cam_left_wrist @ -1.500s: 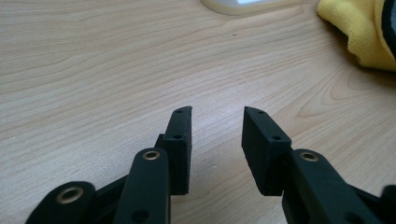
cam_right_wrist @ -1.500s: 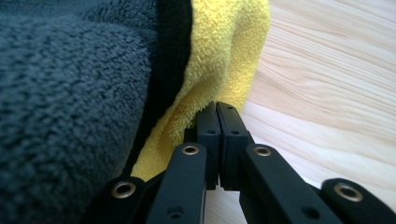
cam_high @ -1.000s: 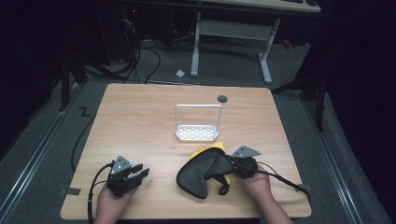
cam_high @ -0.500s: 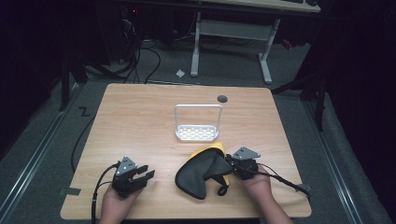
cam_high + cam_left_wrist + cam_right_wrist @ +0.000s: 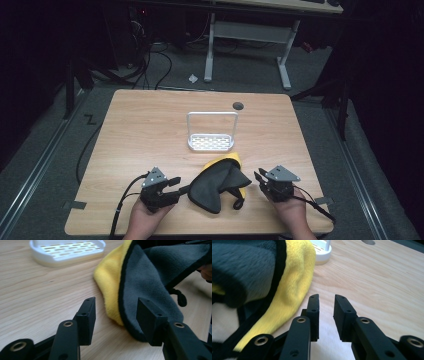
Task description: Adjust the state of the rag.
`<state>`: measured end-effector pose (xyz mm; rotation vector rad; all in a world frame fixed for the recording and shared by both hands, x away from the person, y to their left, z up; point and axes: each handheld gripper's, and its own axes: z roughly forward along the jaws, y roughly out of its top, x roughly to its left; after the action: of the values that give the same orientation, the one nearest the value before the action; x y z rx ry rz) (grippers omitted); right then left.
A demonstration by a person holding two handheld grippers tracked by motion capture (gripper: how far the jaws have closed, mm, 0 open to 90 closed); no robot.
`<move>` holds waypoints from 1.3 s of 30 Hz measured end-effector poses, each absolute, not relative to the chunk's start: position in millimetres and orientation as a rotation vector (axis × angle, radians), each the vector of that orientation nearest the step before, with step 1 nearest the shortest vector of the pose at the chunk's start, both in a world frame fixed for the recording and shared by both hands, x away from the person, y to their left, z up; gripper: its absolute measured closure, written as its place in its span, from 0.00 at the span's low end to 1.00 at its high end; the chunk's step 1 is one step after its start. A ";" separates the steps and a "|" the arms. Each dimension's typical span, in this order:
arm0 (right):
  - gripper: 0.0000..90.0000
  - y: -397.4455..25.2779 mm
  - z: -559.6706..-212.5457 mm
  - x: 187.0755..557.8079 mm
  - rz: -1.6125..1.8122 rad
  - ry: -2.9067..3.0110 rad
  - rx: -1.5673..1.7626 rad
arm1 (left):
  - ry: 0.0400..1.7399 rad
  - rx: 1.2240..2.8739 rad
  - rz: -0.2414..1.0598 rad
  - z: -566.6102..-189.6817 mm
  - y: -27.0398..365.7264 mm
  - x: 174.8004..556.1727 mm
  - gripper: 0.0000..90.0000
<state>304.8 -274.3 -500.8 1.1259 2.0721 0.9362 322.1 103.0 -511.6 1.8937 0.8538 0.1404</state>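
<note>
A grey fleece cloth with a yellow lining (image 5: 216, 192) lies bunched at the table's front middle. My left gripper (image 5: 181, 187) sits just left of it, open wide. In the left gripper view the cloth (image 5: 150, 277) reaches its near edge between the jaws of the left gripper (image 5: 116, 312), close to the right one. My right gripper (image 5: 259, 176) rests right of the cloth, apart from it. The right gripper view has the cloth (image 5: 294, 277) to the left, while the right gripper (image 5: 326, 302) is open by a narrow gap with bare wood between its fingers.
A white slotted tray with a wire handle (image 5: 211, 142) stands behind the cloth, mid-table. A round cable hole (image 5: 238, 105) is near the far edge. A black cord loop (image 5: 239, 202) hangs from the cloth's front right. Bare wooden table (image 5: 140, 135) lies to the left.
My left gripper has slid right up to the cloth's left edge. My right gripper has drawn back to the right, off the cloth.
</note>
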 end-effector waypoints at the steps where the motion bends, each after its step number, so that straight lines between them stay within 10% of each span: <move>1: 0.82 -274.6 -499.9 295.6 0.924 2.067 1.128 | 0.842 1.891 0.121 -512.2 96.7 324.2 0.55; 10: 0.74 -264.7 -502.9 271.2 1.011 2.105 1.166 | 0.821 1.917 0.078 -516.9 80.0 330.4 0.56; 18: 0.64 -234.6 -504.4 282.0 1.068 2.169 1.110 | 0.846 1.948 0.053 -523.2 79.9 331.8 0.83; 23: 0.96 -223.8 -505.3 294.0 1.041 2.173 1.064 | 0.876 1.940 0.105 -522.6 92.9 327.8 0.95; 39: 0.96 -267.3 -510.5 344.2 0.927 2.042 1.171 | 1.104 1.857 0.210 -522.8 163.0 328.8 0.95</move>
<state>344.2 -267.3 -510.5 1.1713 2.0418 0.9266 328.8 163.0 -522.8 1.8572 1.1037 0.2098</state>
